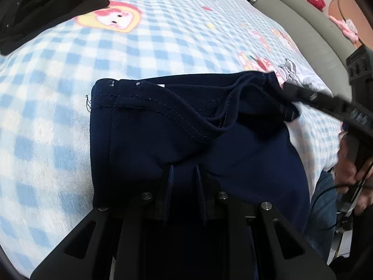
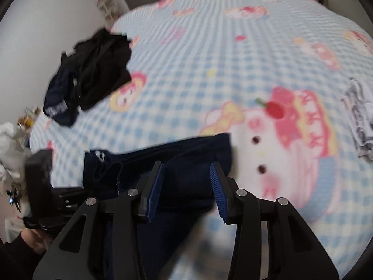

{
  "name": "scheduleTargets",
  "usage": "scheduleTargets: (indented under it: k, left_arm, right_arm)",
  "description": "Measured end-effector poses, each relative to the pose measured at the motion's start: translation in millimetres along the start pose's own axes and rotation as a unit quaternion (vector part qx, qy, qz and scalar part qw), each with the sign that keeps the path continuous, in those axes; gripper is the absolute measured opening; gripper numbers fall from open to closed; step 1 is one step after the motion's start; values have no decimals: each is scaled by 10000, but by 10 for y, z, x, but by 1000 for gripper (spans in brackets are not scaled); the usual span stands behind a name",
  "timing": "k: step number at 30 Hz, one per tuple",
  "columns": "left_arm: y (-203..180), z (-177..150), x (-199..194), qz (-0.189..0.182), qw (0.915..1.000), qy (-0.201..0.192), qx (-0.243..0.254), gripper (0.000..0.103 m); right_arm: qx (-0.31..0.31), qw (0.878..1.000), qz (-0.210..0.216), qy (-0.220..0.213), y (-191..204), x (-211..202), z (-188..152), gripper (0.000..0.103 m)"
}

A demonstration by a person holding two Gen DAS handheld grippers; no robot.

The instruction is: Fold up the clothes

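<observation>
A dark navy garment (image 1: 167, 137) lies folded on the blue checked blanket (image 1: 46, 107), its stitched waistband edge facing away. My left gripper (image 1: 184, 172) is shut on the near edge of this garment, cloth bunched between its fingers. In the right wrist view the same navy garment (image 2: 186, 163) lies under my right gripper (image 2: 186, 170), whose blue-padded fingers (image 2: 156, 182) stand wide apart above the cloth, holding nothing. The right gripper also shows in the left wrist view (image 1: 289, 88) at the garment's right corner.
A pile of black and navy clothes (image 2: 93, 70) lies at the blanket's far left, also in the left wrist view (image 1: 35, 9). A grey-white garment (image 2: 359, 121) lies at the right edge. A grey padded bed frame (image 1: 303, 28) runs along the right side.
</observation>
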State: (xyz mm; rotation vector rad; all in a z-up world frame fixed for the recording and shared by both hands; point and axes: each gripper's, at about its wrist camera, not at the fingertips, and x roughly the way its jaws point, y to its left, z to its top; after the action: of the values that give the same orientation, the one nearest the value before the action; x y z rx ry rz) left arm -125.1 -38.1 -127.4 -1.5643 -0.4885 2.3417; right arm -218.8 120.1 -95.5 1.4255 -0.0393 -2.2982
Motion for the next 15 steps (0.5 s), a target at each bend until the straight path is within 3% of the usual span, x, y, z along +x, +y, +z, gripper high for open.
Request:
scheduleTargets:
  k: [3,5,8,11,15]
  left_arm:
    - [9,33,0,-10,10000,0,18,21]
    - [20,32,-8,-30,10000,8,19,21]
    - [36,30,-21,-59,10000,20,20,21]
    - [52,28,-33,-89,10000,32,21,21]
    - [74,25,-50,-129,9999,48,23,21]
  right_arm:
    - [-99,9997,-123,184,-25,228,-42,42]
    - [-116,9988,-458,129,-77,288,-68,33]
    - [141,9958,-905,-76,-288,204,-58,31]
    - [478,9936,-964,-343,-509,-18,-13,31]
    - [337,9960,-557,-617,-470,-273,23,32]
